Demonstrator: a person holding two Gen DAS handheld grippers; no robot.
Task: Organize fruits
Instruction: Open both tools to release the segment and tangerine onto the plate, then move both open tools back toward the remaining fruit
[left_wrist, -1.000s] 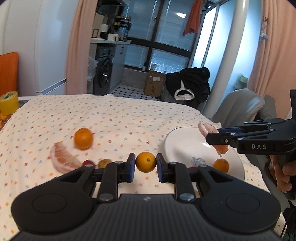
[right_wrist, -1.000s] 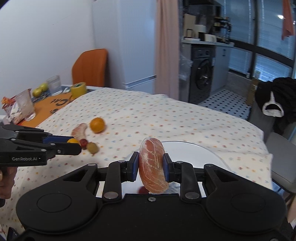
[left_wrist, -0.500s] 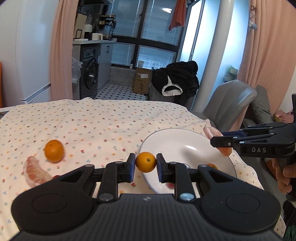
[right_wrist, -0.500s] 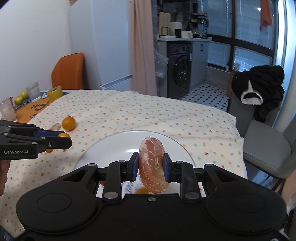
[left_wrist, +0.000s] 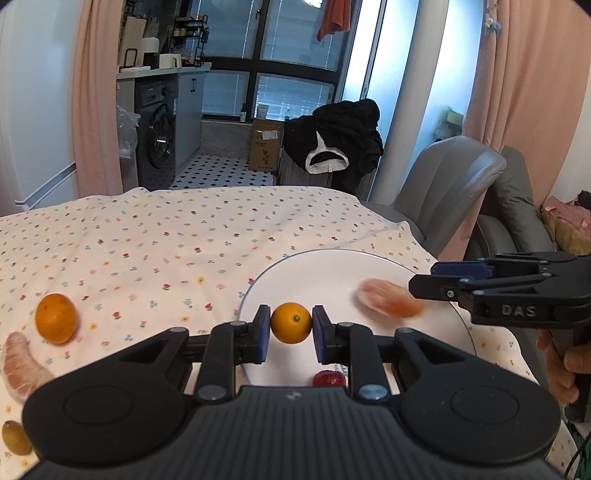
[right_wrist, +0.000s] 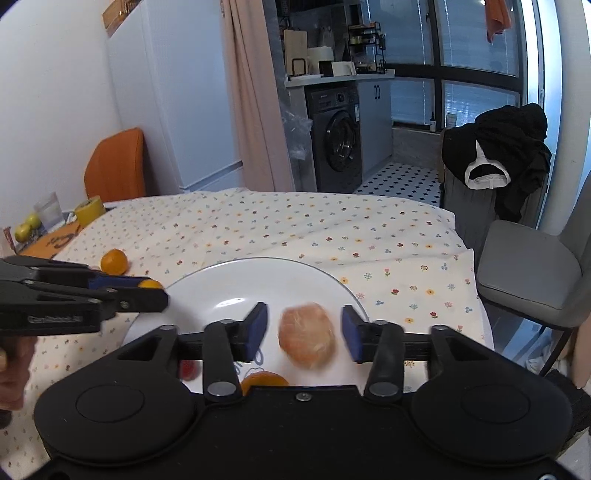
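Our right tongs (right_wrist: 303, 336) stand wide apart above the plate (right_wrist: 295, 275), and the pomelo wedge (right_wrist: 307, 340) sits blurred between them, touching neither pad; we judge it is dropping or has just landed on the plate. Our left tongs (left_wrist: 291, 326) are clamped on a small orange (left_wrist: 291, 322), held over the plate's near-left edge. A red fruit (left_wrist: 328, 378) and another orange (right_wrist: 264, 380) already lie at the plate's near side.

The step in hand is setting the small orange down. We should carry it further in over bare white plate, clear of the wedge and the red fruit, lower it until it nearly touches, and only then part the tongs, since a round fruit released from height or near the rim may roll off onto the bench (left_wrist: 166, 240). The right tongs should draw back to leave room.

Still on the cloth to the left: a larger orange (left_wrist: 56, 317), a second wedge (left_wrist: 22, 365) and an olive-coloured fruit (left_wrist: 14, 437).
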